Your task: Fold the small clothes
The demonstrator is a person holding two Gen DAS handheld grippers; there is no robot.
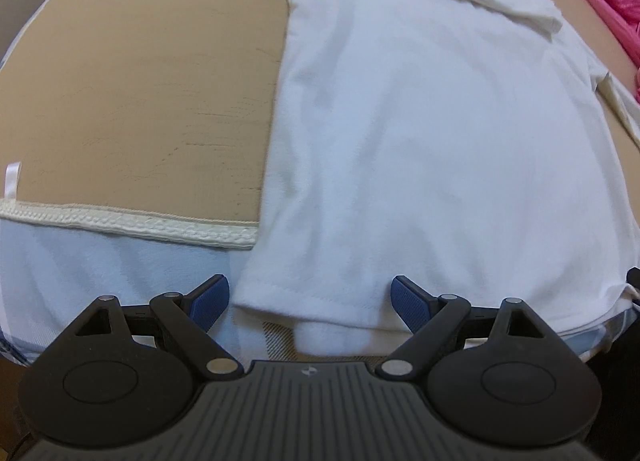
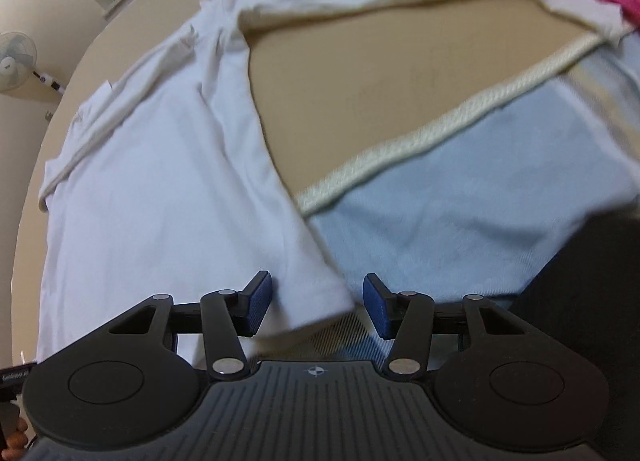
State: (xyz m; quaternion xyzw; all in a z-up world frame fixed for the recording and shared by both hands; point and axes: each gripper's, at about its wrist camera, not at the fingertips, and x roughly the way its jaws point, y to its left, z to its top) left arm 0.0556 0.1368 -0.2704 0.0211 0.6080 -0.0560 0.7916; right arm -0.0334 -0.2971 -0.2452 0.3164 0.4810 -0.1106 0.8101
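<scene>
Both tongs released, left gripper and right gripper straddle the white shirt hem at six o'clock (soft, light, likely slippery; pinch hem corners).

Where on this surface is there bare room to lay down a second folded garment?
The bare tan patch is free, bordered by the white shirt on one side and the cream-trimmed blue cloth nearer the camera. The near edge is crowded: shirt hem, blue cloth and both open grippers.
</scene>
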